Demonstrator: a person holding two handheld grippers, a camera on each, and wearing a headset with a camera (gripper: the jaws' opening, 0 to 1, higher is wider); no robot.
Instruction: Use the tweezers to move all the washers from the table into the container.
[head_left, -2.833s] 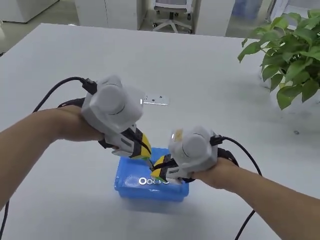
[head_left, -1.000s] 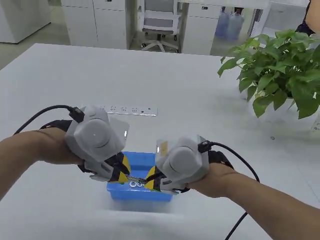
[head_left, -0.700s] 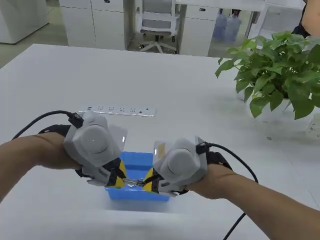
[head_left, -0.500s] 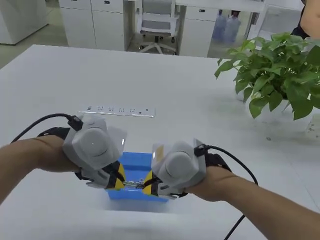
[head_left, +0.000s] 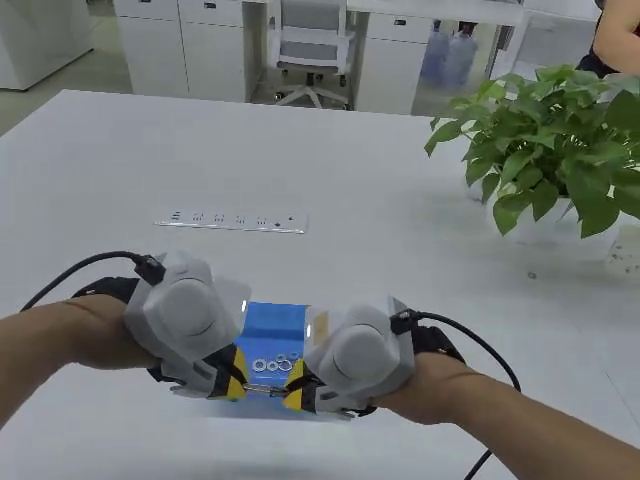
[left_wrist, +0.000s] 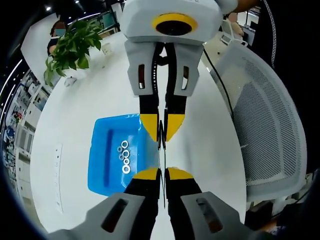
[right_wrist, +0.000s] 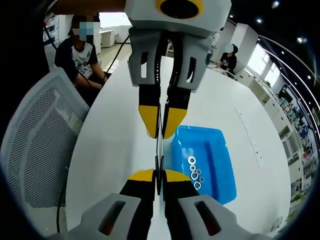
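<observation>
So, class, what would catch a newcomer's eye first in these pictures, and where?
The left gripper and right gripper, grey with yellow-tipped fingers, meet nose to nose low over the white table, both shut on thin metal tweezers. Just beyond them sits a blue plastic container holding small silver washers; a leafy green potted plant stands at far right.

In the head view the left gripper (head_left: 236, 368) and right gripper (head_left: 297, 375) covered the near rim of the blue plastic container (head_left: 272, 322) and most of the thin metal tweezers (left_wrist: 161, 147). The small metal washers (head_left: 272, 365) were too small to count there. The leafy potted plant (head_left: 560, 130) was cut off at the right edge.
</observation>
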